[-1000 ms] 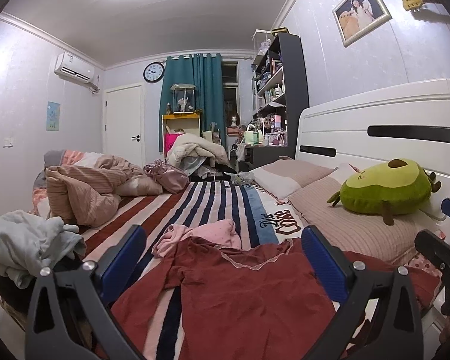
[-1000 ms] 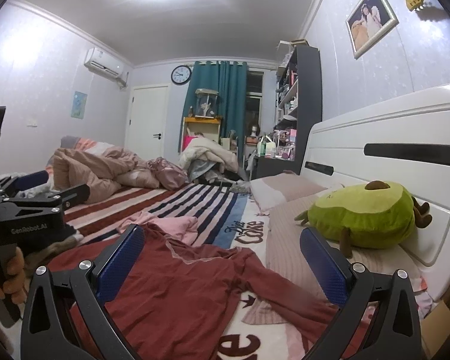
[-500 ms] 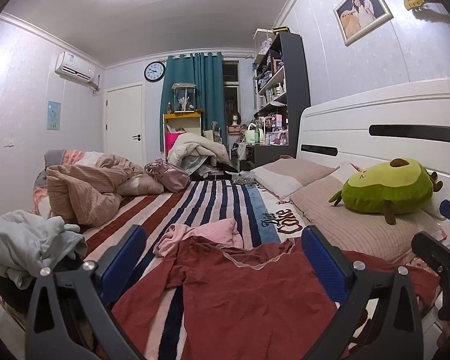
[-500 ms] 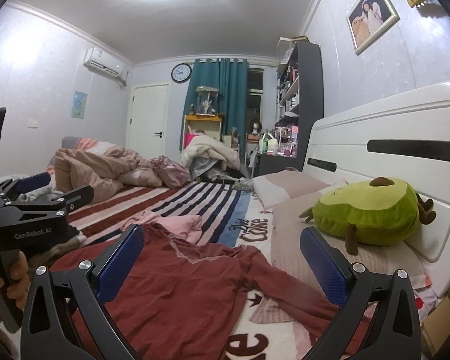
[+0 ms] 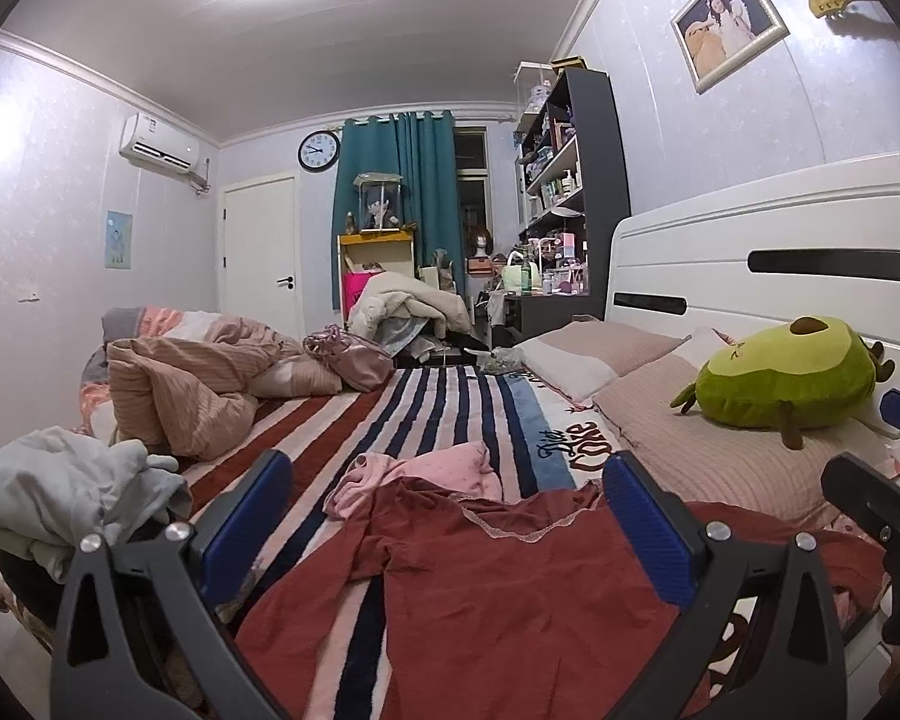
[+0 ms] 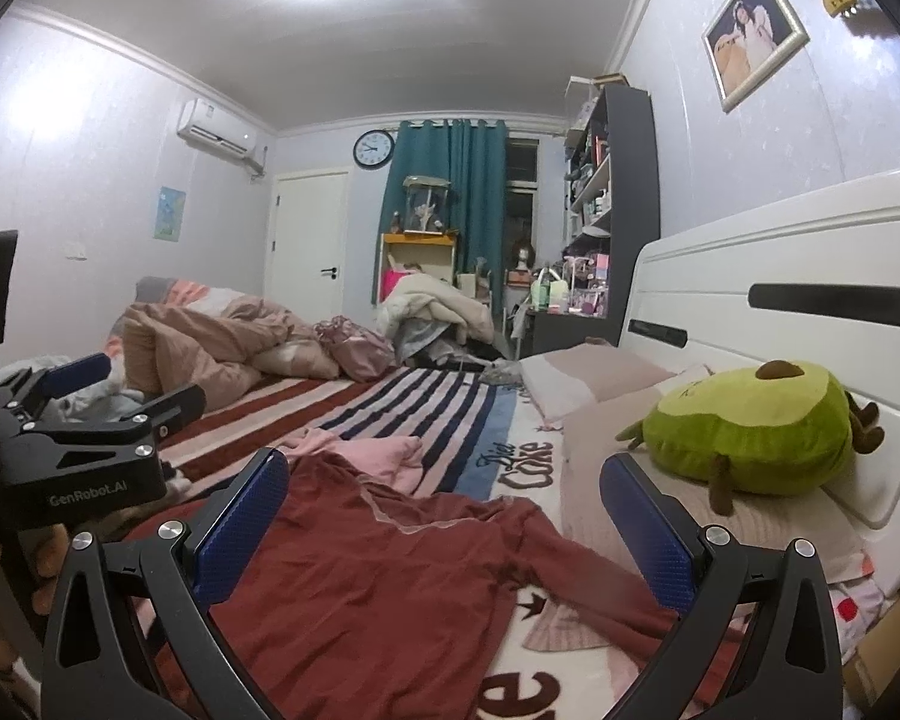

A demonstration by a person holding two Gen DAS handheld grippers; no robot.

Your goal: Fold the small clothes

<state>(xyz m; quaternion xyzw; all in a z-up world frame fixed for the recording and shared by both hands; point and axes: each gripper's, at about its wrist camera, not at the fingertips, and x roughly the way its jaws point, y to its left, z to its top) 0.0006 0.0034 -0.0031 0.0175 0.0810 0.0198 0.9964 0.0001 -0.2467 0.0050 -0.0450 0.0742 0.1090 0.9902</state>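
At the far left of the left wrist view, a crumpled pale grey garment (image 5: 60, 492) is heaped at the bed's edge, and it could be mistaken for the next item or dragged along if the left gripper (image 5: 447, 516) is swung wide. That gripper is held with its jaws spread wide and nothing between them, above the dark red long-sleeved top (image 5: 480, 594), which is spread unfolded on the striped blanket (image 5: 450, 408). A pink garment (image 5: 432, 471) is bunched just beyond the top's lace-trimmed neckline, touching it; it could be pinched together with the collar if the grasp is made too far forward. In the right wrist view, the right gripper (image 6: 450, 525) is likewise wide open and empty over the same top, whose right sleeve (image 6: 594, 576) is trailed toward the pillows. Should only one layer of the thin cloth be caught, the fold would be skewed, and the blanket's pile could be nipped beneath it. Further right, an avocado plush toy (image 6: 750, 432) is resting on the pillow (image 6: 600, 438) near the sleeve's end, where it could be knocked by a wide sweep.
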